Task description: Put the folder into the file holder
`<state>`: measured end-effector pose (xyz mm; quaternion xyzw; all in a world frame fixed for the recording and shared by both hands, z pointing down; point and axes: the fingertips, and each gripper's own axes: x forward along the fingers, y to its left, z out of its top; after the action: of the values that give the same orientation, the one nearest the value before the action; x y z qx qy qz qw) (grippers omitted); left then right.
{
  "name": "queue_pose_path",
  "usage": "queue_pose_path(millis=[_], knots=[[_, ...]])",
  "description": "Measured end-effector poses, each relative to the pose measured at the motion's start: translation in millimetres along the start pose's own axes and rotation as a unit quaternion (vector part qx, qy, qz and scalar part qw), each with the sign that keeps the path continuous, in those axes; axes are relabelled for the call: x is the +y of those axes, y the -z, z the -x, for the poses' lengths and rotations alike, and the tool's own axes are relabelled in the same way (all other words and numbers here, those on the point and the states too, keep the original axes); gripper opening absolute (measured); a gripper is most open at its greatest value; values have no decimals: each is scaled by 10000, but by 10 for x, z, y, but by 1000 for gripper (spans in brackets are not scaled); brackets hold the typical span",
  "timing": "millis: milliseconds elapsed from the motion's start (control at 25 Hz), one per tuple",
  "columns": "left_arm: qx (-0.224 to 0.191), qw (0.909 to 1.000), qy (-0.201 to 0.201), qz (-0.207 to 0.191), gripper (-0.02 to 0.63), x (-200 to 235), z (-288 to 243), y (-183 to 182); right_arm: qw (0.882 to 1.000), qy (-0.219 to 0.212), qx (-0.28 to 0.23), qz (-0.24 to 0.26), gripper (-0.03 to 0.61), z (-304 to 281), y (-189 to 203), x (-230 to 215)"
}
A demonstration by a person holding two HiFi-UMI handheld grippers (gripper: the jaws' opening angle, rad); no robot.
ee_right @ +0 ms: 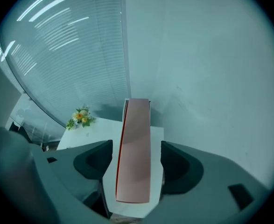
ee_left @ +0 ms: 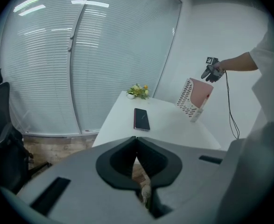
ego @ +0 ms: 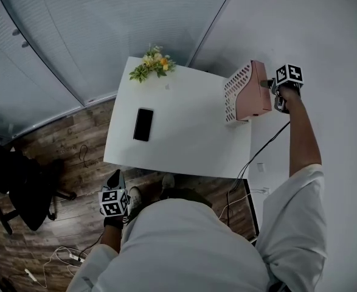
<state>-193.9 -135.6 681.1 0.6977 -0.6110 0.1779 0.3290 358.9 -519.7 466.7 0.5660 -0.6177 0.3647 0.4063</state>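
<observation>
While my right gripper [ego: 273,90] hangs at the far right edge of the white surface [ego: 184,135], its jaws stand wide apart, and the pink folder [ee_right: 134,148] rises between them with a gap on either side, so neither pad presses on it and I hold nothing there. That folder stands upright inside the file holder [ego: 236,93], whose white perforated side faces the middle of the surface, and the holder itself sits at the right edge, close to the pale wall. My left gripper [ee_left: 137,143] is low, off the near edge of the surface and over the wooden floor [ego: 75,135], its jaws brought together with nothing between them. Well apart from the holder, a dark phone [ego: 143,125] lies flat on the left half of the surface, and a small bunch of flowers [ego: 152,62] sits at the far corner by the blinds. On the floor to my left stands a black office chair [ego: 20,187]
</observation>
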Motion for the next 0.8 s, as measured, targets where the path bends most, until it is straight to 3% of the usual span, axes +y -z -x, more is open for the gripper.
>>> queue_pose_path(millis=[240, 520, 800], knots=[[-100, 9981, 416, -434, 9, -159, -59, -234, 9913, -4, -1290, 247, 311, 688, 299, 136], [-195, 9914, 833, -987, 9, -407, -94, -503, 9631, -93, -2676, 264, 236, 1249, 1064, 393], [-316, 9840, 1097, -1366, 9, -660, -19, -698, 9410, 46, -3371, 277, 148, 1456, 1913, 695]])
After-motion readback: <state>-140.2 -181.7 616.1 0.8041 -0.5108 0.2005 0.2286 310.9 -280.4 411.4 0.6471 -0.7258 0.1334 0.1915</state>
